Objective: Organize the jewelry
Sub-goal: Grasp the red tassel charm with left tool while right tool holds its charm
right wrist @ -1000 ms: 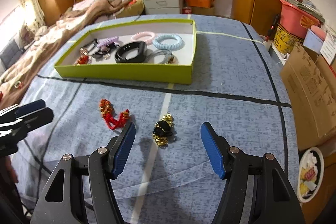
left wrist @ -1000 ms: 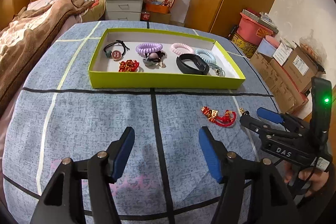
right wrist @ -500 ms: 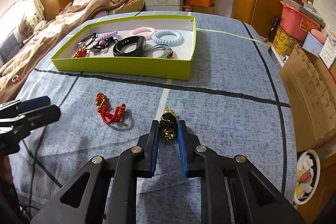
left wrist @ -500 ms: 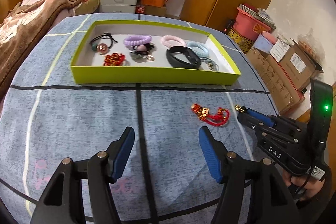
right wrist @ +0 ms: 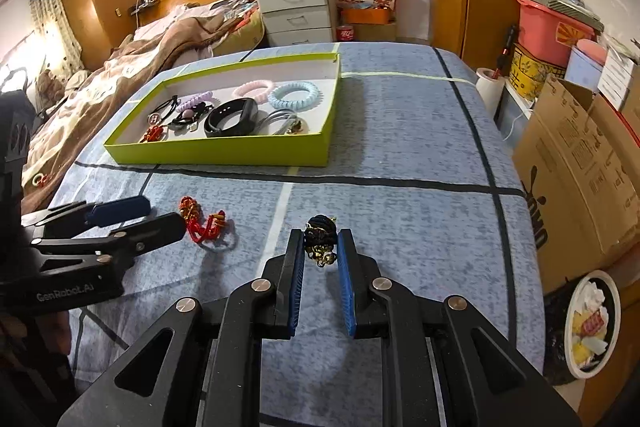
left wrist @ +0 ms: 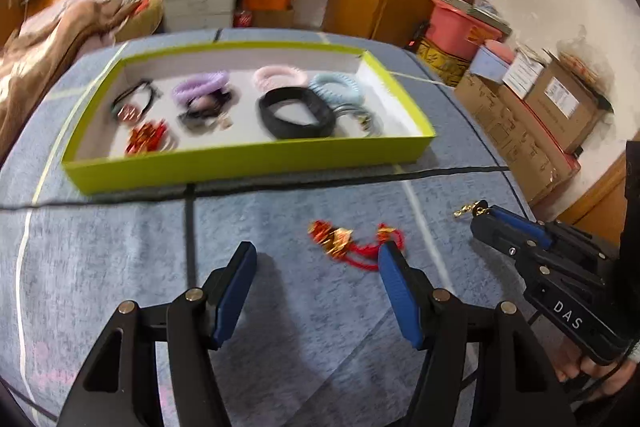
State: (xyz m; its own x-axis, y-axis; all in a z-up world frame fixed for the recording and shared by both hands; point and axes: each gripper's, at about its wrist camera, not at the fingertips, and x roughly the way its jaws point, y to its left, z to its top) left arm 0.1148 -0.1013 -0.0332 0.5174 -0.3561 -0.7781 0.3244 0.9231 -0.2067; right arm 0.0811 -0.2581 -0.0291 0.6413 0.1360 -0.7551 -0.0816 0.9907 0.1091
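right gripper (right wrist: 319,247) now clamped on black-gold bracelet (right wrist: 319,235), ready for green tray (right wrist: 224,151); left gripper (left wrist: 316,267) spread apart, moved onto red bracelet (left wrist: 352,243).

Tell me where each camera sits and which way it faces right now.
Left wrist: on the left gripper, open, facing across the blue cloth at the red bracelet and green tray; right gripper and hand at right.
Right wrist: on the right gripper, shut on the black bracelet, facing the tray; left gripper at left.
Shared: tray, red bracelet, cloth.
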